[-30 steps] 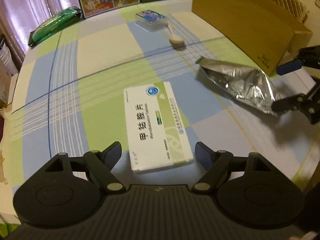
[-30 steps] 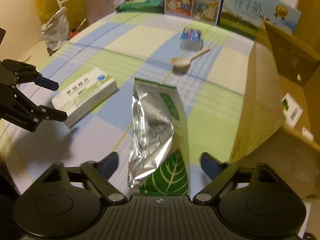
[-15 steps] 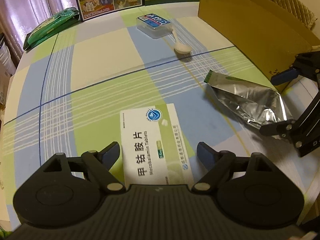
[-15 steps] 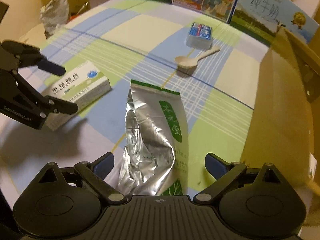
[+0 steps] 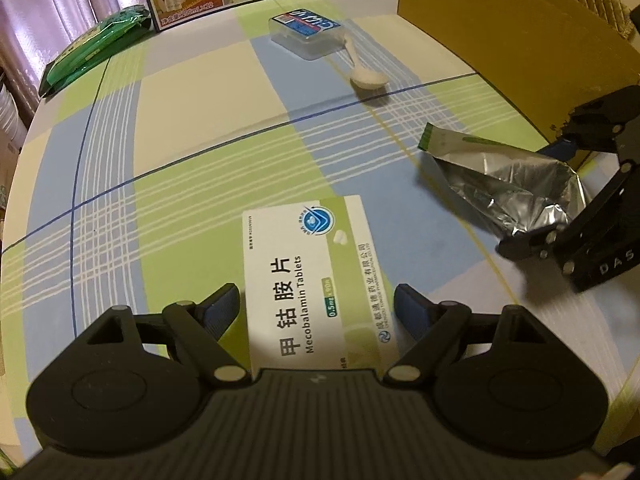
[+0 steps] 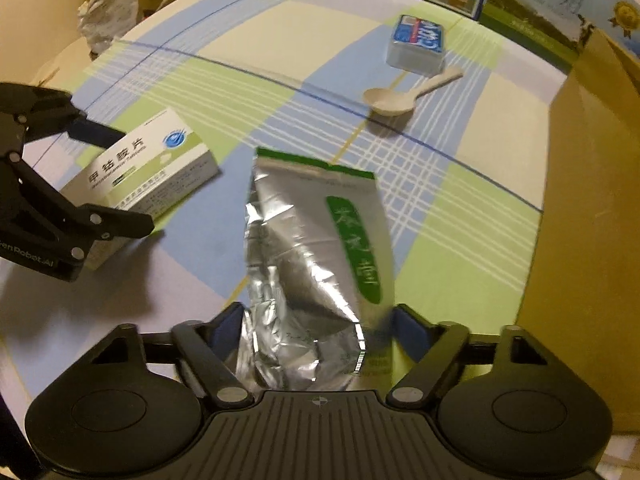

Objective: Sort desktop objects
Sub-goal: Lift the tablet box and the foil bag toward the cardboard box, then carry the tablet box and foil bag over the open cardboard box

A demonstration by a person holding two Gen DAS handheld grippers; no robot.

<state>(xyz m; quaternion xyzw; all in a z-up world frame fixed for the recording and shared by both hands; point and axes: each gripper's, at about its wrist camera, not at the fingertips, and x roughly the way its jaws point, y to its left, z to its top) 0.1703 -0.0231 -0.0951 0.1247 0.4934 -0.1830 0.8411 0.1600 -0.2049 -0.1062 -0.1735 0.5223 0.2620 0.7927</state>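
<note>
Cardboard makes the pill box (image 5: 316,276) light and fairly stiff; it lies flat on the bench (image 5: 192,92), well left of the big cardboard carton (image 5: 516,40), with its near end between the spread fingers of the left hand-held gripper (image 5: 318,304), which stands wide and grips nothing. Its long side walls look like the best hold, with modest pressure, since a thin carton can cave in. The foil pouch (image 6: 316,248), nearer the carton, is crinkled, soft and probably slippery; the right hand-held gripper (image 6: 320,324) straddles its lower end, also wide. A pinch across the pouch's flattened bottom should hold, though it will likely sag.
</note>
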